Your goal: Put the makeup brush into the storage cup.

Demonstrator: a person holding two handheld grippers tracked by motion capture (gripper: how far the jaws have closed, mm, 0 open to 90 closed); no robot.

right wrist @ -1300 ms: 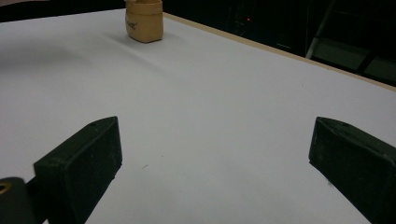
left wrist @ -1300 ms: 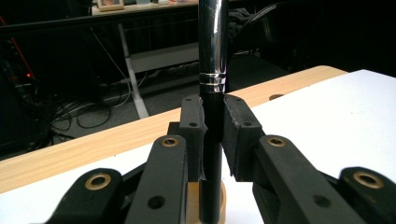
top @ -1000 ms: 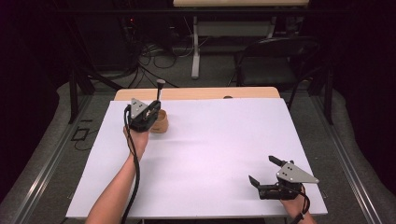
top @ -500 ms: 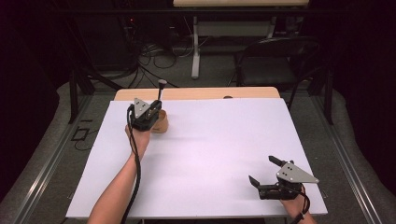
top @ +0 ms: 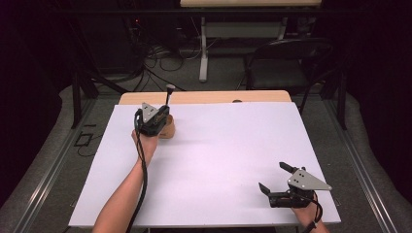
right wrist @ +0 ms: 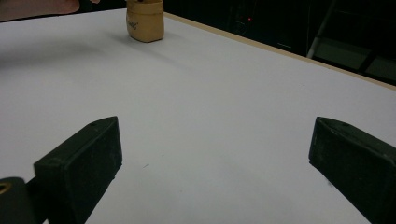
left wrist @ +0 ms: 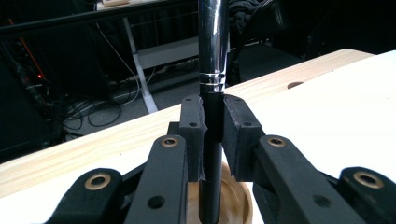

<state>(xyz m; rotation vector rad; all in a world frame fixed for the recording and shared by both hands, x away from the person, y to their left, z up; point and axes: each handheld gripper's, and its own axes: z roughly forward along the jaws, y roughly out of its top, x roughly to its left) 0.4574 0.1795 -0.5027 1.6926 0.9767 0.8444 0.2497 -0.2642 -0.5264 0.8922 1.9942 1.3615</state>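
My left tongs are squeezed tight on a brush handle. In the left gripper view my two black pads press on the dark part of the handle from both sides. Just above the pads the handle has a shiny silver part. The brush stands straight up. Its bottom end goes down into a small tan wooden holder. I cannot tell if the brush touches the bottom of the holder.

In the high view the wooden holder sits on the big white board, near the far left corner. The top of the brush sticks up past the far edge of the board. My left hand is just behind the tongs, and my arm lies along the left side of the board.

My right tongs are wide open and have nothing in them. They are near the close right corner of the board, well apart from the holder. In the right gripper view I can see my two black pads far from each other, with just white board between them. The tan holder is far off at the top of that view.

A strip of light wooden table shows past the far edge of the white board.
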